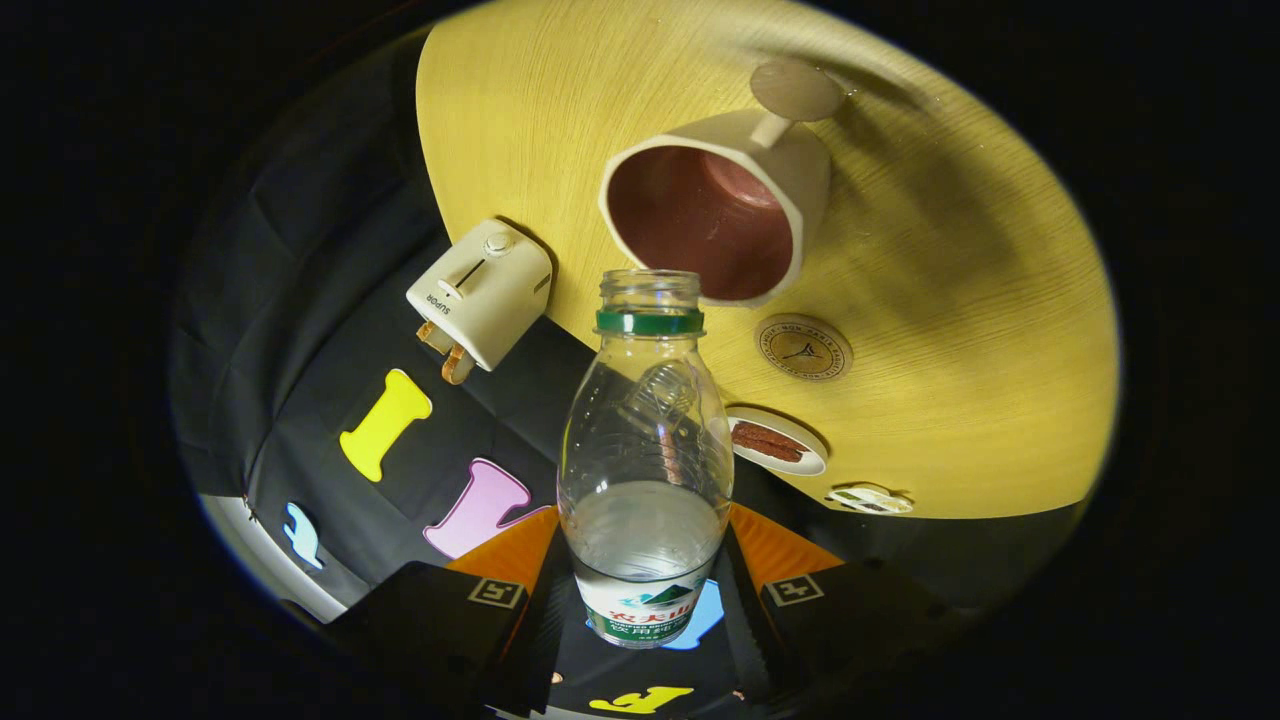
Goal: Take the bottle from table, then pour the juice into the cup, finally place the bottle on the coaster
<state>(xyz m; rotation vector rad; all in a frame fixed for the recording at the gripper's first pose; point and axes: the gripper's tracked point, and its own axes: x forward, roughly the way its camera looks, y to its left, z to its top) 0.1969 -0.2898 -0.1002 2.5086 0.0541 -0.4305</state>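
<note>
Tongs (645,600) clamp clear plastic bottle (645,470), uncapped, mouth nr cup (715,205).

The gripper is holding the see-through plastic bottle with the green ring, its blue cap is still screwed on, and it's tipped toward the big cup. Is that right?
Not quite. In the gripper view the clear plastic bottle with the green neck ring has no cap: its mouth is open. The rest holds: the gripper clamps it between both fingers, tipped toward the cream cup with the dark red inside.
</note>
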